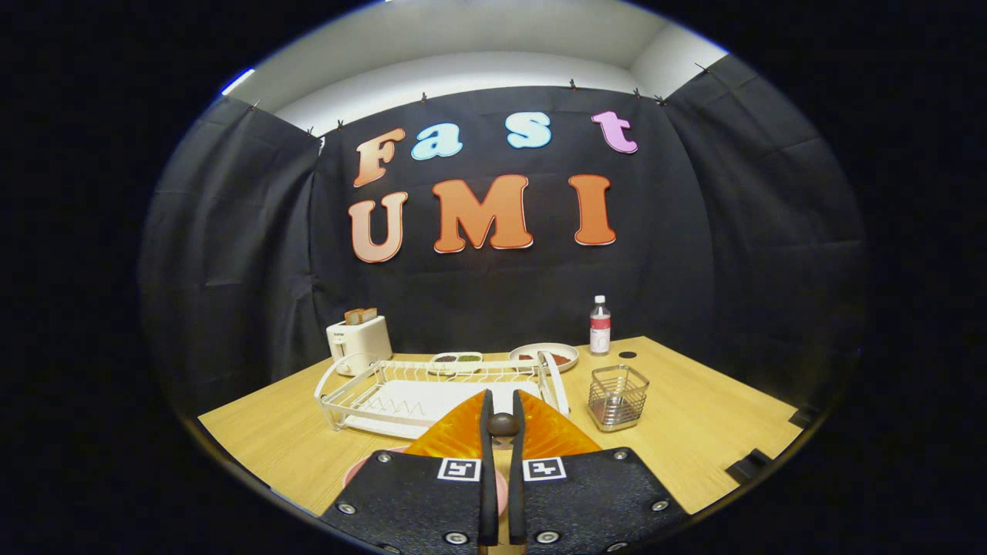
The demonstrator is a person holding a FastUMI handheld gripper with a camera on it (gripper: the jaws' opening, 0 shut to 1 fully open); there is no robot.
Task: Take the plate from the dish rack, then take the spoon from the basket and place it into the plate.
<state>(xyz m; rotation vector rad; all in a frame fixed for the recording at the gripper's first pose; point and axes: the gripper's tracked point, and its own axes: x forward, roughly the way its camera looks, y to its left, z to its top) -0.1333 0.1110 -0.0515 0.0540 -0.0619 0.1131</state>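
Observation:
My gripper (502,398) hangs low over the table's near edge, just before the white dish rack (432,393). Its two black fingers (486,432) stand almost together, shut on a small dark rounded thing (503,423) that looks like part of the spoon; the rest of the spoon is hidden by the gripper body. Under the gripper lies a pink plate (361,465), showing at the left of the body and in the slit between the fingers. The rack's slots hold nothing. To the right of the rack, the wire basket (617,397) looks empty.
Behind the rack stand a white toaster (358,343) with bread, a small divided dish (456,358) and a plate of food (549,354). A bottle (600,325) stands at the back right. The wooden table (717,416) ends near black clamps (752,466) at the right.

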